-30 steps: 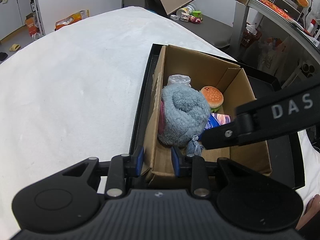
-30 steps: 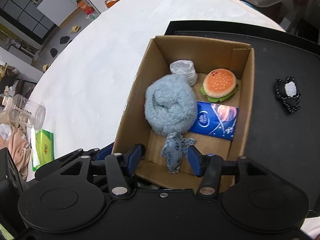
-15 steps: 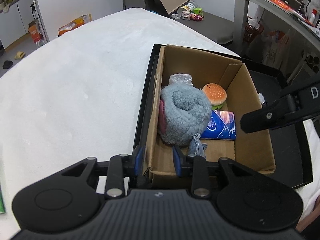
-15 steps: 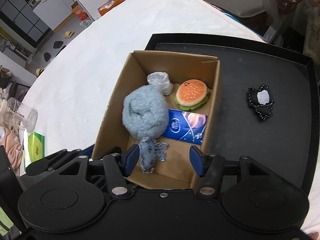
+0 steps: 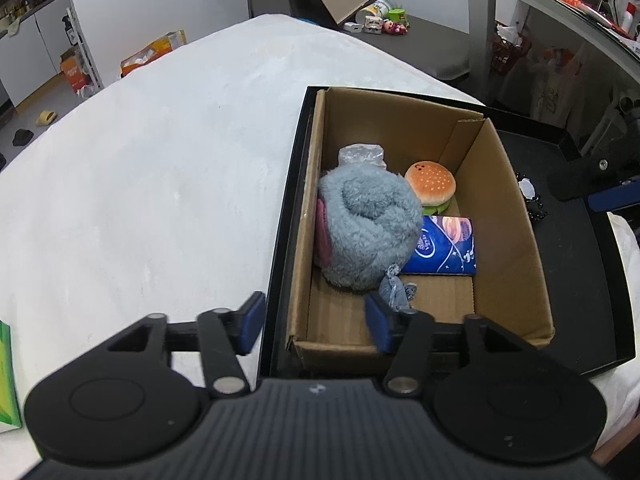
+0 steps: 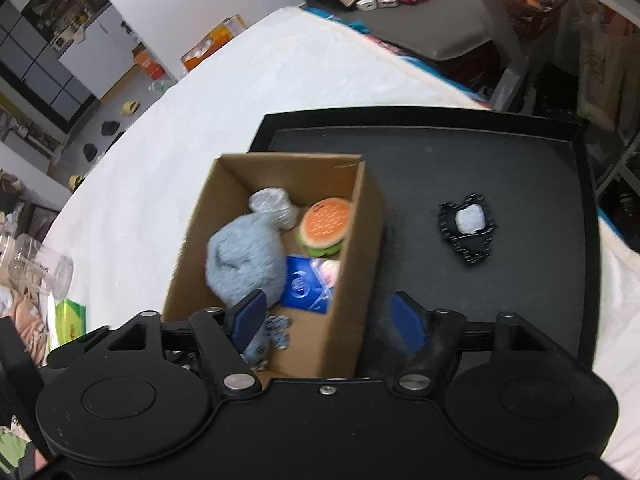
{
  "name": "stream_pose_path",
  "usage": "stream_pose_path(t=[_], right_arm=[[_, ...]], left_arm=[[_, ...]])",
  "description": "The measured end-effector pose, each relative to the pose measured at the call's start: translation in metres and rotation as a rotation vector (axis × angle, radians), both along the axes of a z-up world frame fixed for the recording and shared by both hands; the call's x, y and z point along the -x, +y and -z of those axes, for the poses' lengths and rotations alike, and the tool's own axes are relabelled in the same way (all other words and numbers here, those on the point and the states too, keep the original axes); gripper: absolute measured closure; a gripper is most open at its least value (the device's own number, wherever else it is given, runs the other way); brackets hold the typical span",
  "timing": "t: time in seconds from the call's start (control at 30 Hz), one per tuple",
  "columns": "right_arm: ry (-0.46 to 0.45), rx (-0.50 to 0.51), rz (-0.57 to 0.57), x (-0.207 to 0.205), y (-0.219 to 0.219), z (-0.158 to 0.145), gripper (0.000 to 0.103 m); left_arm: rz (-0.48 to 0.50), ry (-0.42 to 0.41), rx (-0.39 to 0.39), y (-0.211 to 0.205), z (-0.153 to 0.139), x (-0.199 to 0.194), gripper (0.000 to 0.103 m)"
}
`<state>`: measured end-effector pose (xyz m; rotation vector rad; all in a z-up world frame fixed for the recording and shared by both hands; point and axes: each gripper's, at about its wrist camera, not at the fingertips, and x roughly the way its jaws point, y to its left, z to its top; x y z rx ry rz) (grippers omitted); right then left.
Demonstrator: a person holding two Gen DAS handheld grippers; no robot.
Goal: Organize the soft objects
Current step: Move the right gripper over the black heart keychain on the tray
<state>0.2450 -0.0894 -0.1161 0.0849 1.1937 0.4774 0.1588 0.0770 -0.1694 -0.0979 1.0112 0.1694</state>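
White bedding fills the left half of both wrist views, with a cluttered room and floor items along the upper edge. On it, right of centre, lies a black tray (image 5: pixel 592 312) that carries an open cardboard box (image 5: pixel 508 216), presumably so that the box has a firm, flat base on the soft surface.

Inside the box, the grey plush (image 5: pixel 368 228) occupies the left side, a crinkled clear wrap (image 5: pixel 362 156) behind it. A burger toy (image 5: pixel 430 186) sits toward the far end, a blue tissue pack (image 5: pixel 444 250) lies flat at centre, and a small grey shark toy (image 5: pixel 394 292) rests at the near end, touching the plush. The soft items are thus gathered in one container.

One item remains outside: a black-and-white toy (image 6: pixel 468 232) on the bare tray, right of the box in the right wrist view, well apart from it.

The left gripper (image 5: pixel 314 322) straddles the box's near left wall; its jaws are opening and its pads do not press the cardboard. The right gripper (image 6: pixel 326 318), jaws opening and empty, hovers over the box's near right wall, probably being readied for the remaining toy.
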Motion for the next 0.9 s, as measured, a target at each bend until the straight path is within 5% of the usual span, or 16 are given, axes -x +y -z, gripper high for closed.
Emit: stream_pose_path(t=[0.2,0.57,0.9], right_arm=[[0.003,0.006,0.003,-0.007,-0.019,0.008,0.027],[-0.028,-0.012,0.005,-0.028,-0.04,0.017,0.008],[0.003,-0.067,0.018,-0.052,-0.063,0.05,0.008]], left_arm=[[0.005,-0.02,-0.036,-0.007,-0.005,0.002,0.031],[0.027,0.0,-0.111,-0.02,-0.004,-0.004,0.027],[0.024,0.042,-0.155,-0.027,-0.001,-0.01,0.026]])
